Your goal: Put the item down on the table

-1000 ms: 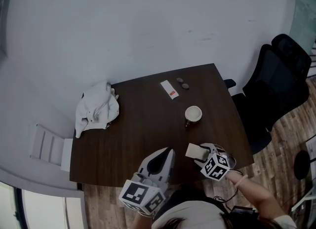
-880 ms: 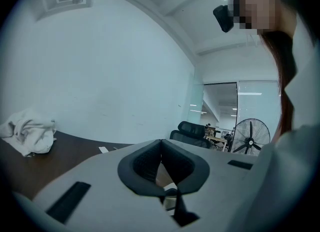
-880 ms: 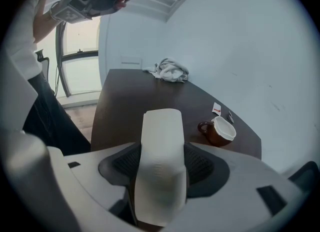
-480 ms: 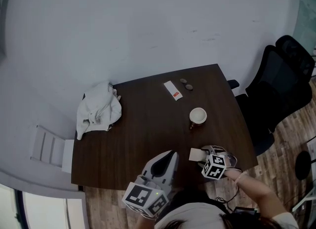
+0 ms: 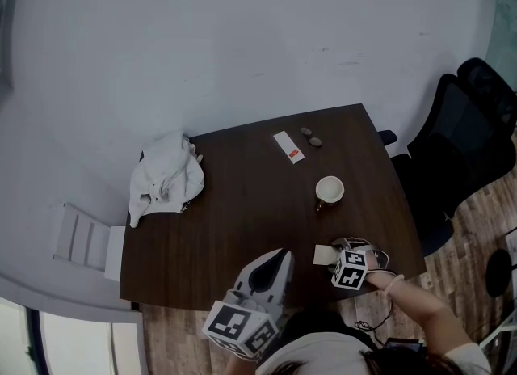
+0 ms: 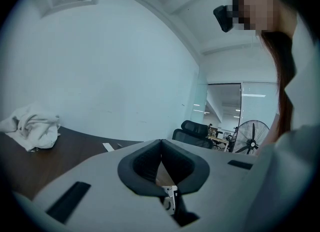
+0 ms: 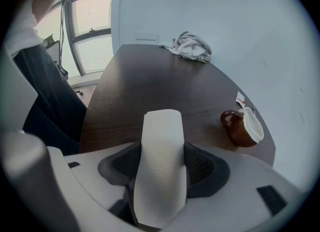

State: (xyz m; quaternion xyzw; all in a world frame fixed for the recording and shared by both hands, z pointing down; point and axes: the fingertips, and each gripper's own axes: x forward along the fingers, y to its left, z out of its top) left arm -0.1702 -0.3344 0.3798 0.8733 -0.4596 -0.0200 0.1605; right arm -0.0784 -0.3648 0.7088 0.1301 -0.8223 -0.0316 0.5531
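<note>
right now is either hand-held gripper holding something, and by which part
The right hand-held gripper is shut on a folded white paper, jaws pressing its two sides near the middle. The left hand-held gripper is shut, empty.

Matt wood table [image 5: 242, 204], paper item [image 7: 160, 166]

Dark wood surface [image 5: 242, 220], rounded corners; brown cup [image 5: 329, 191], white inside, near right edge; white packet [image 5: 288, 146] with red mark beyond cup, toward far edge; two small dark round pieces [image 5: 311, 136] just beside packet; crumpled white cloth [image 5: 166, 179] well left of cup, at left edge.
</note>
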